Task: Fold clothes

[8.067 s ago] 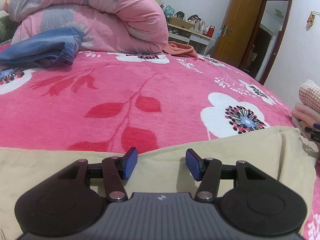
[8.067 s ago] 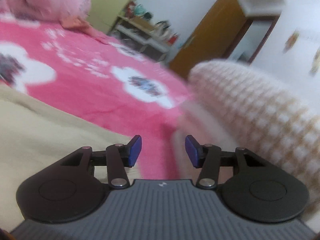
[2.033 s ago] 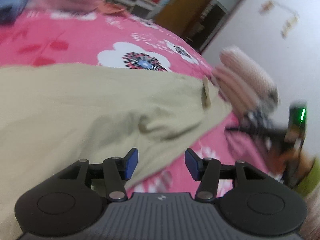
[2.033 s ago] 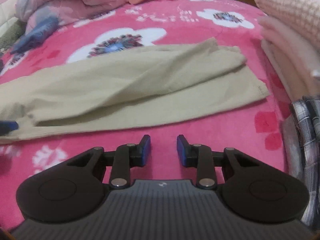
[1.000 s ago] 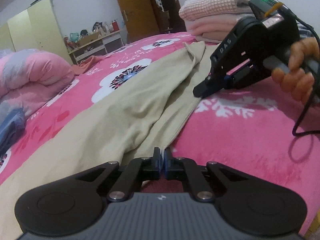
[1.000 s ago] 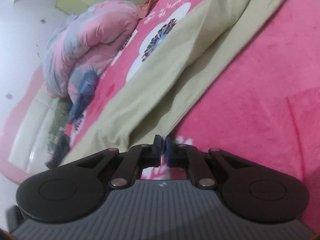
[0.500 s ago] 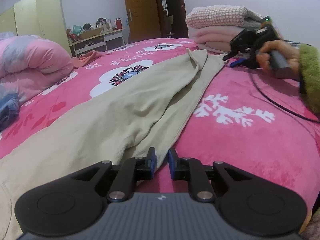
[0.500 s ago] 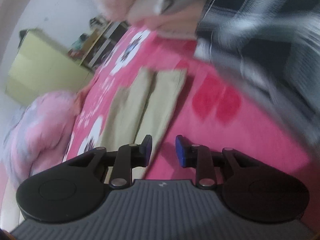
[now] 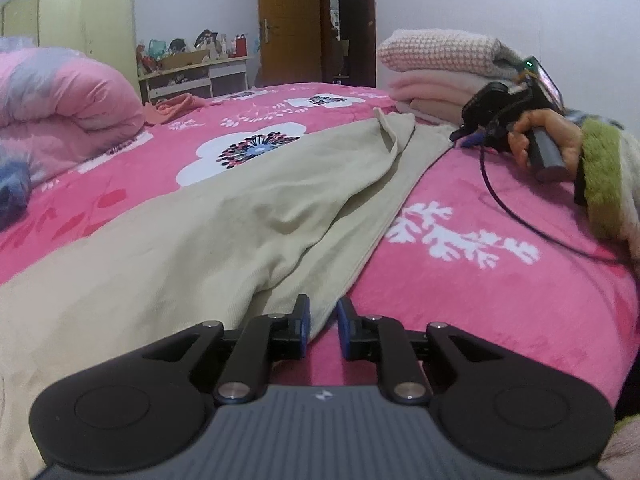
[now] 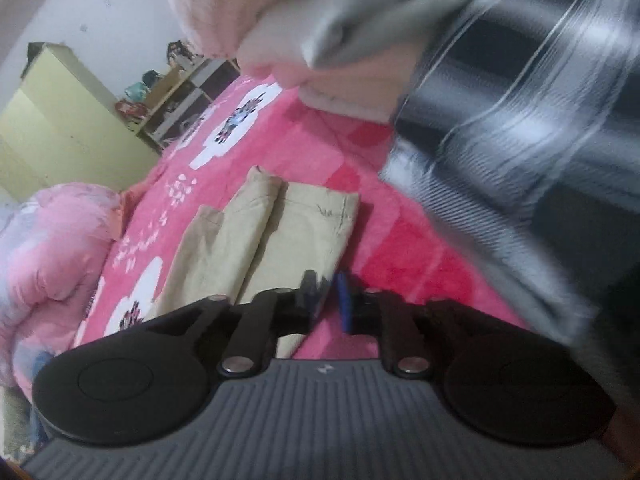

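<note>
Beige trousers (image 9: 200, 232) lie stretched along the pink flowered bedspread (image 9: 500, 280). My left gripper (image 9: 322, 320) sits low at their near end. Its jaws stand slightly apart, the trouser edge lies between them, and the pads do not press it. In the left wrist view a hand (image 9: 536, 136) holds my right gripper (image 9: 468, 138) at the far end of the trousers, beside the folded stack. The right wrist view is blurred. There my right gripper (image 10: 325, 300) is at the edge of the trousers (image 10: 304, 232), its jaws narrow and closing, with nothing clearly gripped.
A stack of folded knitwear (image 9: 440, 68) stands at the far right of the bed, with a dark plaid garment (image 10: 520, 120) next to it. A rolled pink quilt (image 9: 60, 96) and blue jeans (image 9: 12, 192) lie at the left. A black cable (image 9: 512, 208) trails across the bedspread.
My left jaws have parted a little from shut. The right gripper has swung from the middle of the trousers to their far end by the stack; its jaws parted, then narrowed.
</note>
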A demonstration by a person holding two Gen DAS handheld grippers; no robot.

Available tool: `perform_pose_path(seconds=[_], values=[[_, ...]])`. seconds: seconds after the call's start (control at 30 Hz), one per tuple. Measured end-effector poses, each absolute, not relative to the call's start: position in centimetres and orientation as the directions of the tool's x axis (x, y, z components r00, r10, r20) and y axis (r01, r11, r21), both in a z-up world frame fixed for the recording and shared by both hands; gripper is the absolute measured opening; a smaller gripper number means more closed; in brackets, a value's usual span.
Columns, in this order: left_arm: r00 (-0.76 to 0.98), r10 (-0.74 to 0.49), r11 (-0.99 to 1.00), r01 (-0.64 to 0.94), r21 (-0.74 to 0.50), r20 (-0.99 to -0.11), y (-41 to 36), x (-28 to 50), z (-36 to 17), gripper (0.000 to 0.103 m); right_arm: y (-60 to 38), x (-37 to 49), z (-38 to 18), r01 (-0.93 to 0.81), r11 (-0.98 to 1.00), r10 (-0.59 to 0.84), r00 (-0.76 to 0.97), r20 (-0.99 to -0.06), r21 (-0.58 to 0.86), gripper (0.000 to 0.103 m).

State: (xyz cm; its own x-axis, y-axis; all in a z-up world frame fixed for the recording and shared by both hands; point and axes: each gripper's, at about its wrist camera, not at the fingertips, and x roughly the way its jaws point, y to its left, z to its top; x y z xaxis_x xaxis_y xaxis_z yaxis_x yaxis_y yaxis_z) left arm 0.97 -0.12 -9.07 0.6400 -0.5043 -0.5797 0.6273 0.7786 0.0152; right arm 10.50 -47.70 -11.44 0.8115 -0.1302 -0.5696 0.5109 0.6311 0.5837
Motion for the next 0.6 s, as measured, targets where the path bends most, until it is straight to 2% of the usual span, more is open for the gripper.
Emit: perform_pose_path(seconds=[0.07, 0.2, 0.37, 0.47, 0.6], values=[[0.634, -0.523, 0.777, 0.629, -0.013, -0.569, 0.4, 0.7, -8.6, 0.018, -46.8, 9.2, -10.5, 0.514, 0.65, -0.145, 0.807, -0.573, 0.559, 0.031], [0.637, -0.551, 0.77, 0.637, -0.034, -0.539, 1.4, 0.1, -7.5, 0.018, -43.9, 8.4, -9.0, 0.427, 0.729, -0.058, 0.817, -0.574, 0.535, 0.032], [0.689, -0.498, 0.808, 0.589, 0.008, -0.526, 1.8, 0.2, -6.9, 0.018, -39.8, 10.7, -7.4, 0.261, 0.799, 0.11, 0.822, -0.559, 0.541, 0.032], [0.711, -0.445, 0.825, 0.563, 0.061, -0.545, 1.5, 0.6, -6.9, 0.018, -37.6, 12.1, -6.3, 0.192, 0.832, 0.159, 0.816, -0.556, 0.52, 0.033], [0.745, -0.36, 0.802, 0.555, 0.222, -0.562, 0.1, 0.9, -7.8, 0.018, -35.6, 13.4, -5.7, 0.155, 0.878, 0.159, 0.799, -0.581, 0.453, 0.033]])
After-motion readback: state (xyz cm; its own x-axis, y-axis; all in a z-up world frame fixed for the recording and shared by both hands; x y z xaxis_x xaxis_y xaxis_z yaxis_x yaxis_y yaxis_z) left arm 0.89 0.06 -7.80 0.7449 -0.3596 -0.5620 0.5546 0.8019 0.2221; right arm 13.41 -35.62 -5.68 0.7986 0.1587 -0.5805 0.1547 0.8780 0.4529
